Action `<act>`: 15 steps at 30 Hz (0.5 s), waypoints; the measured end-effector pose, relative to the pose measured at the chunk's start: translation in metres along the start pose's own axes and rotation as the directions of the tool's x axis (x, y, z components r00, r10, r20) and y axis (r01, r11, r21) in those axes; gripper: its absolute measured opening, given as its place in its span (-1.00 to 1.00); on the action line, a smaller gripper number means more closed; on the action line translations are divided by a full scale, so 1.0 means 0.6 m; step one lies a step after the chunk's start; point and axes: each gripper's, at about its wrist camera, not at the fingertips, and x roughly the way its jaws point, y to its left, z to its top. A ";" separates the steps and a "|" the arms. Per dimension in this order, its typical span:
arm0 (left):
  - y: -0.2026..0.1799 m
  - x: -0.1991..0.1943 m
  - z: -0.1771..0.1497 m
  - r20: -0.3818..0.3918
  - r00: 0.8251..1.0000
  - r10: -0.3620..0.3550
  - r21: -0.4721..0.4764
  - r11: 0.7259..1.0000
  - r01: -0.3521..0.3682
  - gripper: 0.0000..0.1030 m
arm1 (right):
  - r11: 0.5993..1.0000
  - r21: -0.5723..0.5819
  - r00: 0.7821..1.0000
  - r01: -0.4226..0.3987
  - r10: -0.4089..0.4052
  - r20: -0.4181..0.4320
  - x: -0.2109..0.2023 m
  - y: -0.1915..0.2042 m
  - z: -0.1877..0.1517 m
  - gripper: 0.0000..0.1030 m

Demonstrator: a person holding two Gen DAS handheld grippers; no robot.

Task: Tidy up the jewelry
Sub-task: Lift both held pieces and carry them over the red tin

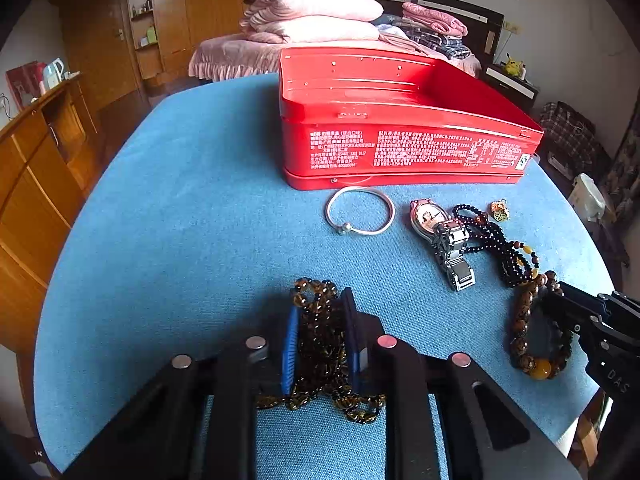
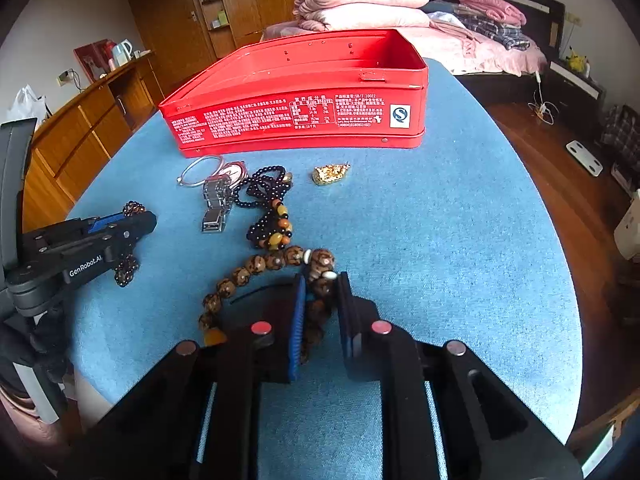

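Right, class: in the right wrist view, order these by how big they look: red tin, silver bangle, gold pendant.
1. red tin, by far the largest.
2. silver bangle.
3. gold pendant, smallest, though only slightly less wide than the bangle.
All lie at similar depth, so nearness hardly skews this.

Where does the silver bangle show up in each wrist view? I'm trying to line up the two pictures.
Left wrist view: the silver bangle lies just right of centre, flat on the blue cloth, in front of the red tin.
Right wrist view: the silver bangle sits left of centre, below the tin's left front corner, against the watch.
Shared landmark: the red tin.
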 end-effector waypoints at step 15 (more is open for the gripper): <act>0.033 -0.072 0.027 0.091 0.994 -0.068 -0.060 0.996 0.073 -0.65 | 0.998 -0.017 0.993 -0.063 0.064 0.102 -0.078 0.010 0.029 -0.80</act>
